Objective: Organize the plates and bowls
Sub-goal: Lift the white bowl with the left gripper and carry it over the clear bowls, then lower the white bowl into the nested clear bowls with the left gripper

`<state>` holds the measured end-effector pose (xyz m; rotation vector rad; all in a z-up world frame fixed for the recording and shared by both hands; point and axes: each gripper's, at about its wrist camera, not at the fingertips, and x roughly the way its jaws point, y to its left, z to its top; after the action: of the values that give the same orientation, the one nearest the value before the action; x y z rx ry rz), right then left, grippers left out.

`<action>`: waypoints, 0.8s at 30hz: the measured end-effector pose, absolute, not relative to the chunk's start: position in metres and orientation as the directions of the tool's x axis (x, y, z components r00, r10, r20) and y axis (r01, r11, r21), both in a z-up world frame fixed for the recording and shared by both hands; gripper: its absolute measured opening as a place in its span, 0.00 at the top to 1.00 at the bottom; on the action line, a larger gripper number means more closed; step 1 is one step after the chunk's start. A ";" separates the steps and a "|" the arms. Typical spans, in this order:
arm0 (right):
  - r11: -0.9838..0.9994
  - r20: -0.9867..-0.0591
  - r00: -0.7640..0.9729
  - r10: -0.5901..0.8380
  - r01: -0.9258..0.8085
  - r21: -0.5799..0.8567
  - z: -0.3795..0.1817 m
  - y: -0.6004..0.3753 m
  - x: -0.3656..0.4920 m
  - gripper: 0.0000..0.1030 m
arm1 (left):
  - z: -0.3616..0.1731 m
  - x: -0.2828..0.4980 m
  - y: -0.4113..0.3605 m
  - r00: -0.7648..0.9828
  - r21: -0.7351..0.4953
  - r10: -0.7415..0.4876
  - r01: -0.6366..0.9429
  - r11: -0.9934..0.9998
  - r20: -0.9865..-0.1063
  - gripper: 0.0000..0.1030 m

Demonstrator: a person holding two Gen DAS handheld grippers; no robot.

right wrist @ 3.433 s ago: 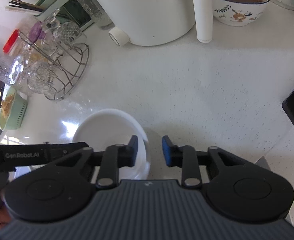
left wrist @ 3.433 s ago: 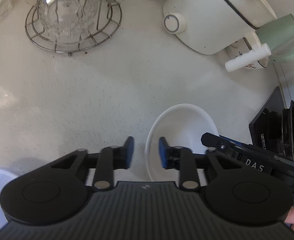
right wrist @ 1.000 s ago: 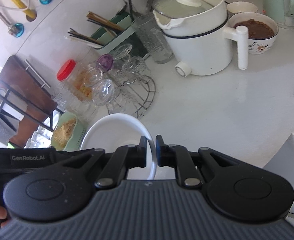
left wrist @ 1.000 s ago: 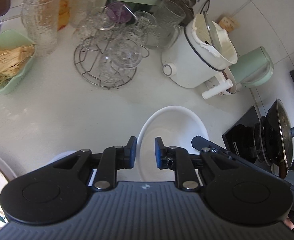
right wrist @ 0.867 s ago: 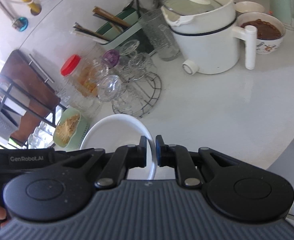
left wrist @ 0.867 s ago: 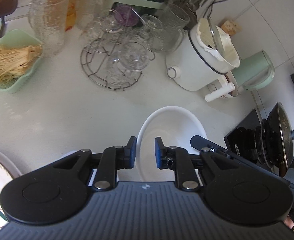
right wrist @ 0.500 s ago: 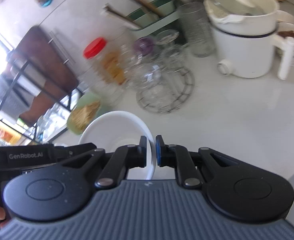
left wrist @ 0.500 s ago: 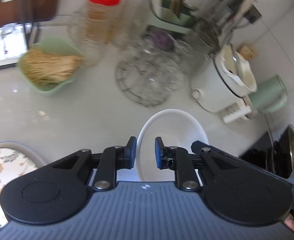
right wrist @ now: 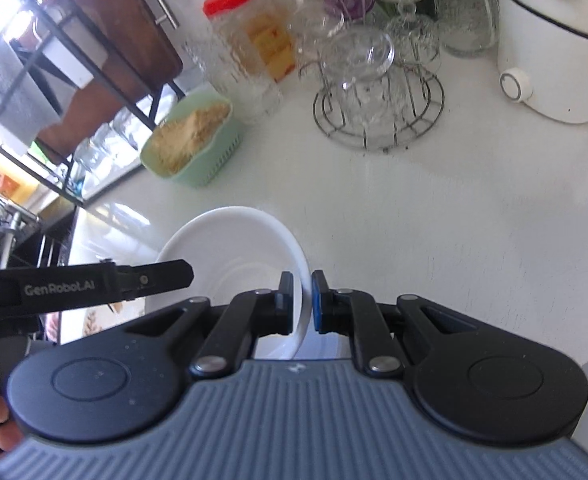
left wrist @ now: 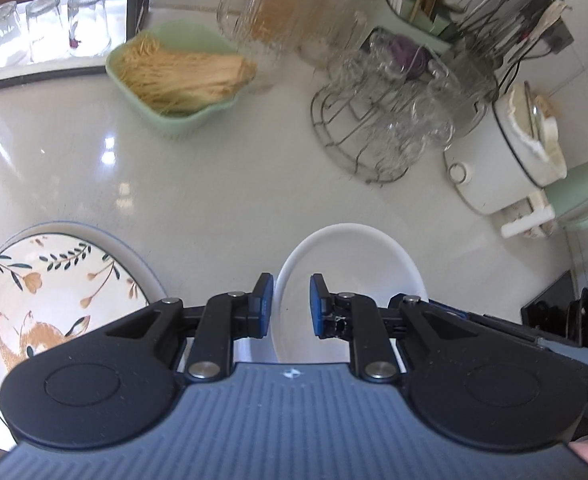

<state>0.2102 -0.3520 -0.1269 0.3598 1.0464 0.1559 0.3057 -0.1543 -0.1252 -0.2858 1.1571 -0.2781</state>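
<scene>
A plain white bowl (left wrist: 349,264) hangs above the white counter (left wrist: 222,184), carried between both grippers. My left gripper (left wrist: 290,306) is shut on its left rim. My right gripper (right wrist: 302,302) is shut on the opposite rim of the bowl (right wrist: 230,248). A floral plate (left wrist: 54,292) with a fox and leaf pattern lies at the lower left, on top of a wider pale plate. The bowl is to the right of it and apart from it. The bowl's near side is hidden behind the gripper bodies.
A green dish of dry noodles (left wrist: 182,76) sits at the back left. A wire rack of upturned glasses (left wrist: 389,120) stands in the middle. A white electric pot (left wrist: 505,152) and a green kettle (left wrist: 581,196) are at the right. A red-lidded jar (right wrist: 250,28) and a black shelf frame (right wrist: 54,80) stand behind.
Both grippers have carried the bowl leftwards along the counter and a little lower. The floral plate has come fully into view at the lower left. Both grips are unchanged.
</scene>
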 end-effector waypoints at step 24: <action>0.959 -0.863 0.435 0.259 -0.008 0.284 -0.147 -0.338 0.204 0.86 | -0.164 0.296 -0.153 0.325 -0.353 -0.348 0.045 0.934 -0.879 0.78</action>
<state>0.2045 -0.3384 -0.1470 0.2528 1.1120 0.1686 0.2964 -0.1529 -0.1644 -0.2858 1.2174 -0.2624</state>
